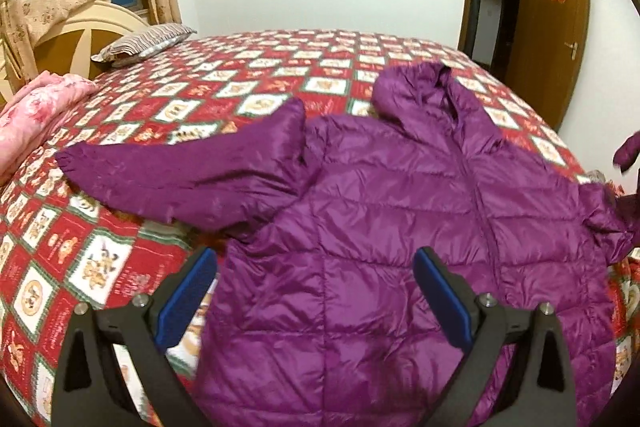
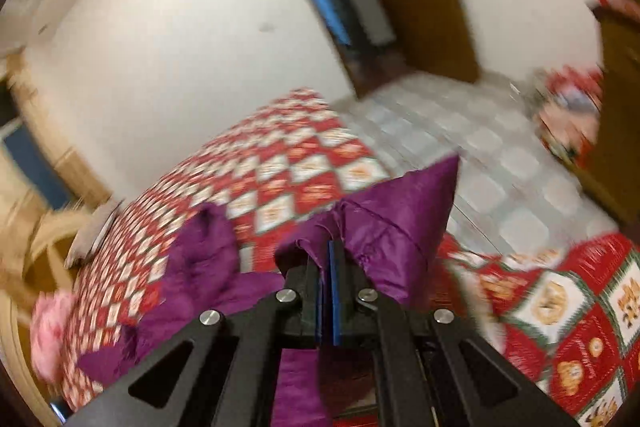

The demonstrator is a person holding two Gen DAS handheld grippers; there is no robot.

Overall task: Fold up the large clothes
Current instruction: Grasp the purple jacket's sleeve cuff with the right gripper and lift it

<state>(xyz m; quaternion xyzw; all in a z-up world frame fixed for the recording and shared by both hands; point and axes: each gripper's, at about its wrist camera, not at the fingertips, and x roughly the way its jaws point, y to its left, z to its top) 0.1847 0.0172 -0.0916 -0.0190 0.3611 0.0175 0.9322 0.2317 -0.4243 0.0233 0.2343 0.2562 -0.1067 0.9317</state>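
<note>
A purple hooded puffer jacket [image 1: 380, 227] lies front up on the bed, its left sleeve [image 1: 180, 175] stretched out to the left and its hood [image 1: 424, 95] toward the far side. My left gripper [image 1: 316, 267] is open and empty, hovering over the jacket's lower left side. My right gripper [image 2: 329, 247] is shut on the jacket's right sleeve [image 2: 400, 223] and holds its cuff end lifted above the bed. That lifted sleeve end shows at the right edge of the left wrist view [image 1: 628, 151]. The right wrist view is blurred.
The bed has a red, white and green patterned quilt [image 1: 120, 267]. A pink folded blanket [image 1: 36, 115] and a striped pillow [image 1: 144, 41] lie at the head end by the headboard. A wooden door [image 1: 552, 27] stands beyond the bed. Tiled floor [image 2: 480, 155] lies beside the bed.
</note>
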